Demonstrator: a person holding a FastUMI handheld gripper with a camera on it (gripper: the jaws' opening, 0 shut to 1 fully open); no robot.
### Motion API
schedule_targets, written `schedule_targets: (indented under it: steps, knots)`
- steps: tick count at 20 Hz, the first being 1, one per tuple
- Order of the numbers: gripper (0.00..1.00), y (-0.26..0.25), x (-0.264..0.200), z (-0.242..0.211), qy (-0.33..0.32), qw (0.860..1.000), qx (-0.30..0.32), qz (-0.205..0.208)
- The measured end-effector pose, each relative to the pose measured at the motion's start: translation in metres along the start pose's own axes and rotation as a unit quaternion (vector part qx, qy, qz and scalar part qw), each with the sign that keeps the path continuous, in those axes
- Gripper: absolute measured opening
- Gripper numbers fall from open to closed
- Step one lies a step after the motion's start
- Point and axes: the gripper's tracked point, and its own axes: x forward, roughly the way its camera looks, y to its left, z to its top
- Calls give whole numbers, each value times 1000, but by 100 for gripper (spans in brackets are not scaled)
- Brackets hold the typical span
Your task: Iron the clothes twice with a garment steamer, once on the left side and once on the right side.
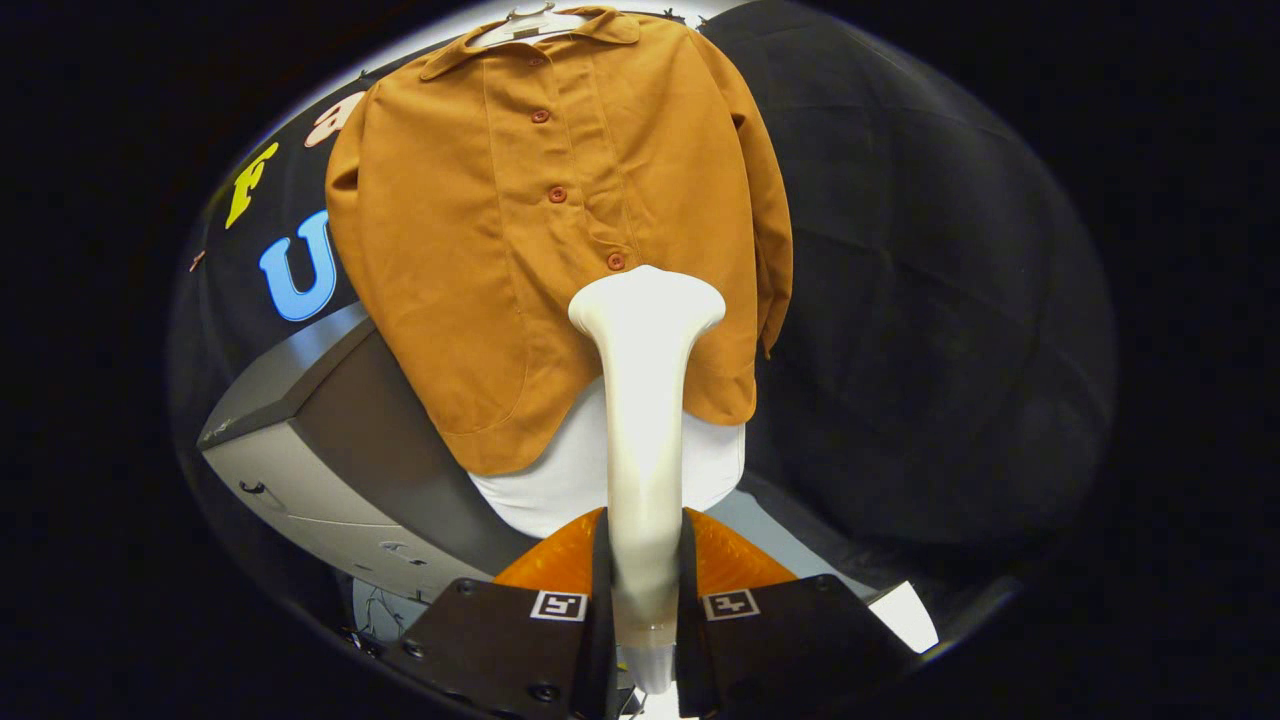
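Note:
An orange-brown button shirt [520, 240] hangs on a white hanger [525, 25] in front of the black cloth wall, with a white garment [560, 480] showing below its hem. My gripper [645, 590] is shut on the handle of a cream-white garment steamer [645, 400], which rises straight up between the fingers. The steamer's flared head [648, 305] sits in front of the shirt's lower middle, just below the lowest visible button and right of the placket. Whether the head touches the cloth I cannot tell.
A grey cabinet or table [330, 440] with a drawer handle stands low on the left, behind the shirt's hem. A pale floor patch [905, 615] shows beyond the right finger.

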Motion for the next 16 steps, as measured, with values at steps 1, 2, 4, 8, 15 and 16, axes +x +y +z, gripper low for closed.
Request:
schedule_targets:
  steps: [1, 2, 4, 8, 15, 16]
  knots:
    - [27, 4, -6, -2, -2, 1000, 1, -1]
    - [27, 8, -10, -3, -7, 1000, 0, -3]
    - [27, 18, -23, 5, -29, 1000, -5, -10]
    - [27, 41, -54, 40, -85, 996, -5, -4]
    - [27, 84, -107, 122, -162, 987, -3, 24]
    - [27, 89, -113, 134, -174, 985, -7, 23]
